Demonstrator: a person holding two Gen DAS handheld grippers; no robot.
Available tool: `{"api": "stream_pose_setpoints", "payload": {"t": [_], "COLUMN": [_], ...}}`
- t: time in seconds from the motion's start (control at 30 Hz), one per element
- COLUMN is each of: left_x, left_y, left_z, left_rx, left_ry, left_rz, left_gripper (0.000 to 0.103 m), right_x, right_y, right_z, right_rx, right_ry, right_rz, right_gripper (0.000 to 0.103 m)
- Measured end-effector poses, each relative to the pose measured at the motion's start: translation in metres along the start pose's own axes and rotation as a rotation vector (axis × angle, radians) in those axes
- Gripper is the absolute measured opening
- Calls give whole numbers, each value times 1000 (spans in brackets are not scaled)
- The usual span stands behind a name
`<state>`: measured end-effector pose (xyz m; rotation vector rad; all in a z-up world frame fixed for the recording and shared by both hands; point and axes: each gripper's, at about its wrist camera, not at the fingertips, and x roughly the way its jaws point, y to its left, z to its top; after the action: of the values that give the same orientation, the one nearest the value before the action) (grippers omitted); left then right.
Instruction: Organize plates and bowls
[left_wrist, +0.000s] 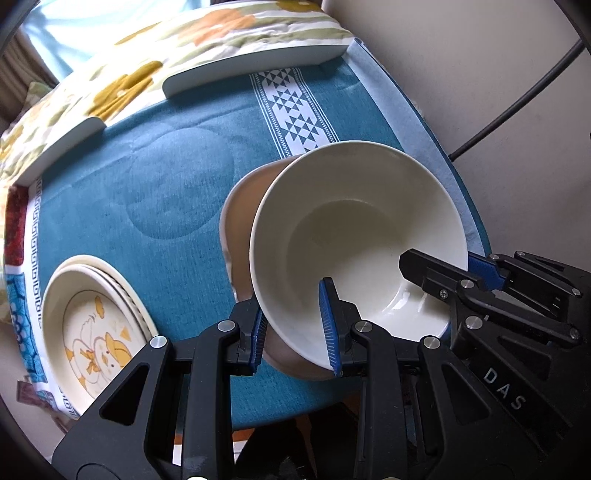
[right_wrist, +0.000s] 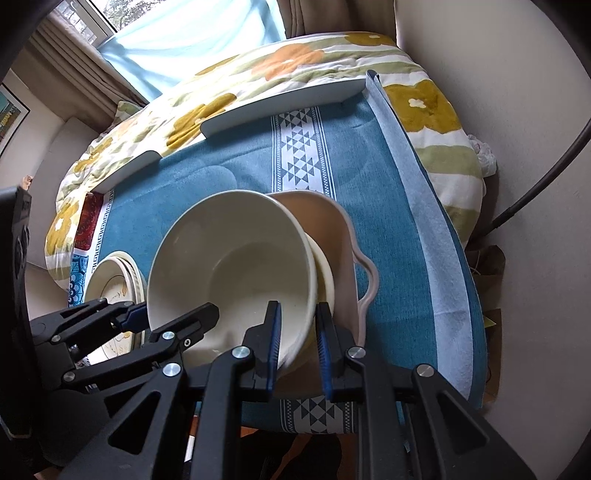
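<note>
A cream bowl (left_wrist: 354, 221) (right_wrist: 236, 258) hangs tilted, held by both grippers at its rim. My left gripper (left_wrist: 295, 299) is shut on the bowl's near wall, one blue pad inside and one outside; it shows at the left in the right wrist view (right_wrist: 173, 310). My right gripper (right_wrist: 298, 308) (left_wrist: 439, 260) is shut on the opposite side of the rim. Just under the bowl sits a pink dish (left_wrist: 240, 206) (right_wrist: 332, 229) with a wavy handle, and a second cream bowl (right_wrist: 325, 277) lies inside it.
A stack of cream plates (left_wrist: 96, 317) (right_wrist: 114, 277) with a duck picture lies to the left on the teal tablecloth (left_wrist: 147, 184). White curved boards (left_wrist: 258, 62) border the back, a floral quilt behind them. A wall and a black cable (left_wrist: 517, 99) stand at the right.
</note>
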<state>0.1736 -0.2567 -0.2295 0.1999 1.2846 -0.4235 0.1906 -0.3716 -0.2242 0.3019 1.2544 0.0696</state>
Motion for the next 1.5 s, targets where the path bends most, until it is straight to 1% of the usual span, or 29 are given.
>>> {"api": "stream_pose_setpoints", "payload": {"t": [0.23,0.5,0.63,0.83,0.93,1.03,1.13,1.2,1.23,1.27,1.3,1.33,1.37,1.4,1.43,1.5], "left_x": [1,2,3,4,0,-19,-54,-74,-83,-89,-94,-99,-99,-96,-91,-79], "left_y": [-4,-11,-10,-9,-7,0,10,16,19,21,23,26,28,30,33,41], "left_z": [-1,-2,-3,-3,-3,-2,-1,0,-1,-2,-4,-7,-10,-11,-12,-14], "left_rx": [26,66,70,66,57,42,41,53,61,73,89,110,129,151,164,165], "left_ry": [6,2,6,5,8,-17,-83,-124,-150,-168,-188,-223,-233,-211,-174,-113], "left_rz": [15,92,112,109,89,58,35,23,29,45,71,104,126,139,140,107], "left_gripper": [24,24,24,24,24,24,24,29,46,84,101,103,103,103,103,103], "right_x": [2,1,2,3,-1,-20,-46,-59,-64,-68,-72,-74,-75,-74,-69,-57], "right_y": [0,2,1,2,0,-5,-12,-15,-16,-17,-19,-20,-21,-23,-24,-25], "right_z": [-2,-3,-2,-3,-3,0,5,8,9,9,9,8,7,7,8,10], "right_rx": [-22,-29,-35,-44,-34,-26,-43,-68,-87,-102,-115,-129,-149,-166,-181,-224], "right_ry": [13,18,18,20,16,-24,-72,-87,-90,-94,-104,-110,-112,-98,-59,23], "right_rz": [-24,-26,-24,-24,-7,22,40,57,55,46,34,38,49,55,38,-26], "right_gripper": [17,17,17,17,17,17,17,17,17,27,58,79,103,103,103,103]}}
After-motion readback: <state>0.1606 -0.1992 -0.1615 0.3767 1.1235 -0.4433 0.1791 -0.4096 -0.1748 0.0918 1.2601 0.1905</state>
